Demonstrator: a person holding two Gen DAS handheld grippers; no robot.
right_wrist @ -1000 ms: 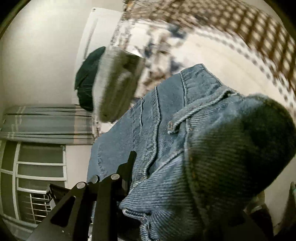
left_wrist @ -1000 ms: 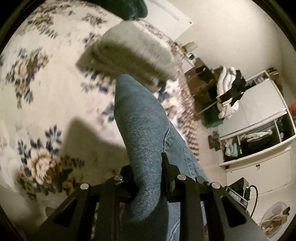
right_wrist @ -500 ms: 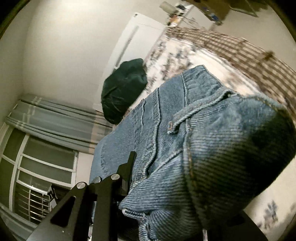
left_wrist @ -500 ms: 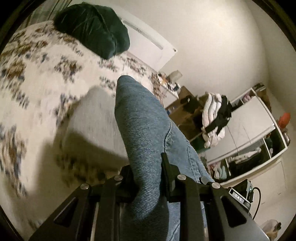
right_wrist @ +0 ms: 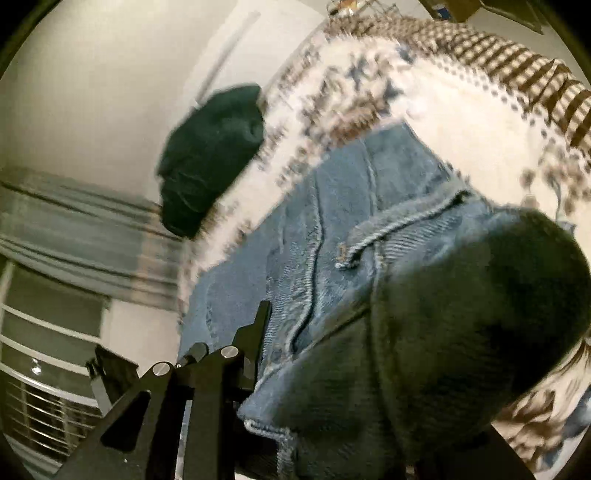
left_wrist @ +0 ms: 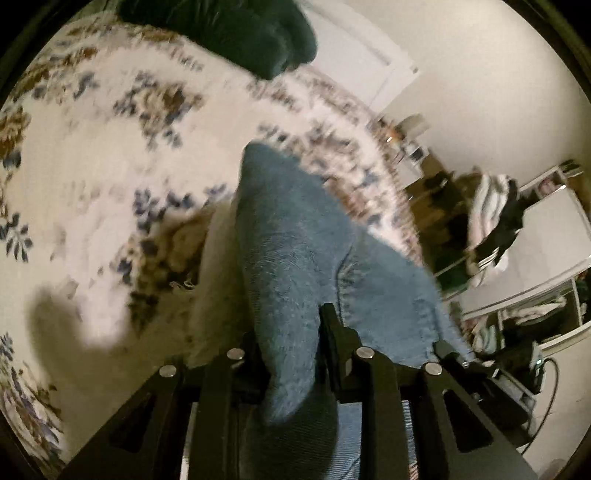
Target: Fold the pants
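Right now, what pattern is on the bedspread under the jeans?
A floral print, blue and brown on white; the bedspread shows best in the left wrist view.

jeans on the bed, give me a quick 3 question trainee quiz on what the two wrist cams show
1. True or false: the jeans sit between the left gripper fingers.
2. What lies at the far end of the floral bedspread? A) dark green pillow B) laptop C) shoes
3. Fill in: the right gripper holds the jeans by the ____ end, with its belt loop.

Key: 1 true, though the left jaws are opening. 2 A, the dark green pillow. 3 waistband.
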